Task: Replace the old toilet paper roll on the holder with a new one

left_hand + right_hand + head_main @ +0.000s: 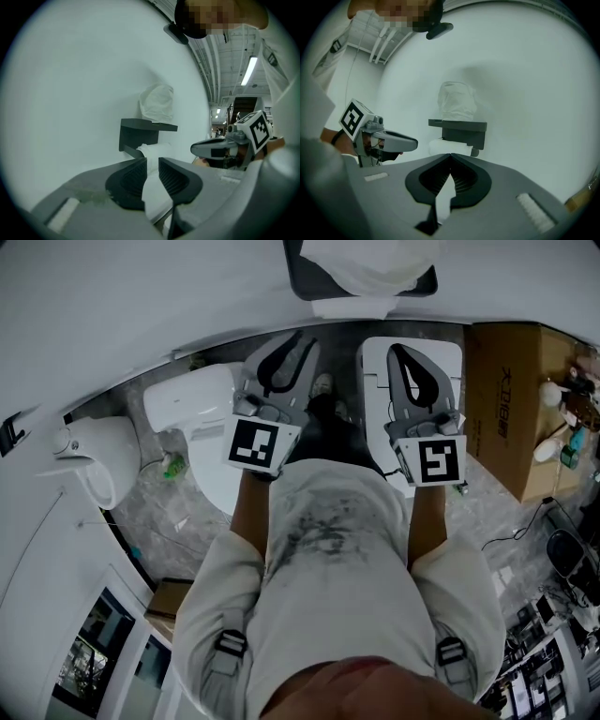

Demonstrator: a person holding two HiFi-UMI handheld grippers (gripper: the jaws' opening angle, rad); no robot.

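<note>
Left gripper view: left tongs (151, 161) slightly apart, empty; right tongs (451, 155) pressed together, empty; holder (464, 131) with roll (440, 146) beyond.

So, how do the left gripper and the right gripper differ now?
The left gripper has its jaws apart; the right gripper has its jaws shut together. In the head view the left gripper leans rightward, the right gripper leftward. Both are empty and point at the holder.

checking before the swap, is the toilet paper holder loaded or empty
Loaded: a white toilet paper roll sits just under the dark holder, visible in both gripper views.
</note>
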